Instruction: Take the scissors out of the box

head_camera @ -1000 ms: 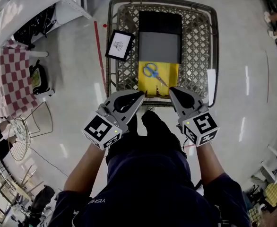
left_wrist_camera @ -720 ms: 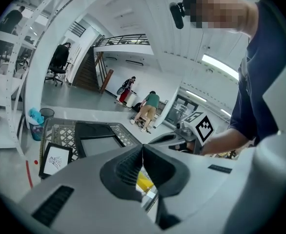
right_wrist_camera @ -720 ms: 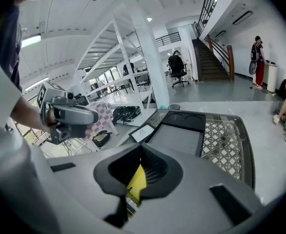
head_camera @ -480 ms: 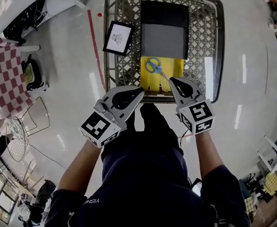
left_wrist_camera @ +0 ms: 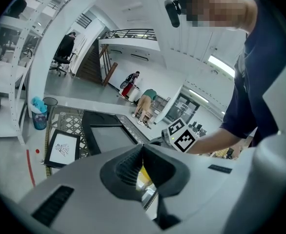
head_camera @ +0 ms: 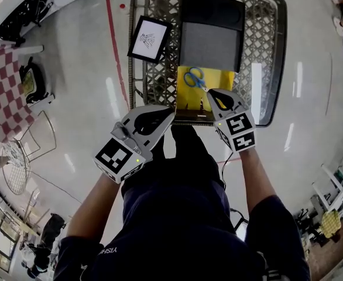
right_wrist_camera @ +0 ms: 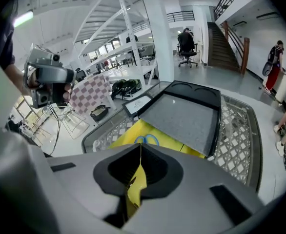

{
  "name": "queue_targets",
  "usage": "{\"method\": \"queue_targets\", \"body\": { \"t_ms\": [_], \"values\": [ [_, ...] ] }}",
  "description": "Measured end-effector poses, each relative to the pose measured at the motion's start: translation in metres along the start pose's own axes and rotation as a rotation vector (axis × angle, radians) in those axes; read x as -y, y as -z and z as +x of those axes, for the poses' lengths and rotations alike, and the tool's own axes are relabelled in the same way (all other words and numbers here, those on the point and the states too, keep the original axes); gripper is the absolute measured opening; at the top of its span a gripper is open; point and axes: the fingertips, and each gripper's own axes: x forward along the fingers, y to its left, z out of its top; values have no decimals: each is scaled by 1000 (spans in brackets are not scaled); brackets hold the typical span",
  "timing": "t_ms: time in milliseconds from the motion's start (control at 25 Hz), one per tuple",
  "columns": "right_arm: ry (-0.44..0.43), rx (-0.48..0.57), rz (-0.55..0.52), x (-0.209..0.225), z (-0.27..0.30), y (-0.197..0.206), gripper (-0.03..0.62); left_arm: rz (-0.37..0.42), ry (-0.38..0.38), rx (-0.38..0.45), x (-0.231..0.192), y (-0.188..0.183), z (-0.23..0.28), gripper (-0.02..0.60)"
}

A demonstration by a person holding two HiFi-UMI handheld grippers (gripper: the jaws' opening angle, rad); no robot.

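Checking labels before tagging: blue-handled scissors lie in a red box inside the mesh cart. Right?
Not quite. The box is yellow, not red; the head view shows it. The blue-handled scissors do lie in it, inside the mesh cart.

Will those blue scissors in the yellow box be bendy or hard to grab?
Probably stiff: the scissors have thin metal-looking blades. Likely light, being small beside the box. They lie flat on its floor, so they may slide before lifting.

scissors [head_camera: 195, 78] in box [head_camera: 186, 101], far end | box in cart [head_camera: 271, 51], near side | panel [head_camera: 209, 43] behind box, in cart | framed card [head_camera: 148, 38] at cart's left rim
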Motion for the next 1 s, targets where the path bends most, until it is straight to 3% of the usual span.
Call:
{"method": "queue_targets", "body": {
  "t_ms": [480, 1000],
  "values": [
    [-8, -231, -50, 0, 42, 37, 90, -10, 24, -21, -10, 11, -2, 25],
    [35, -373, -104, 6, 64, 56, 112, -39, 28, -25, -16, 17, -17, 25]
  ]
}}
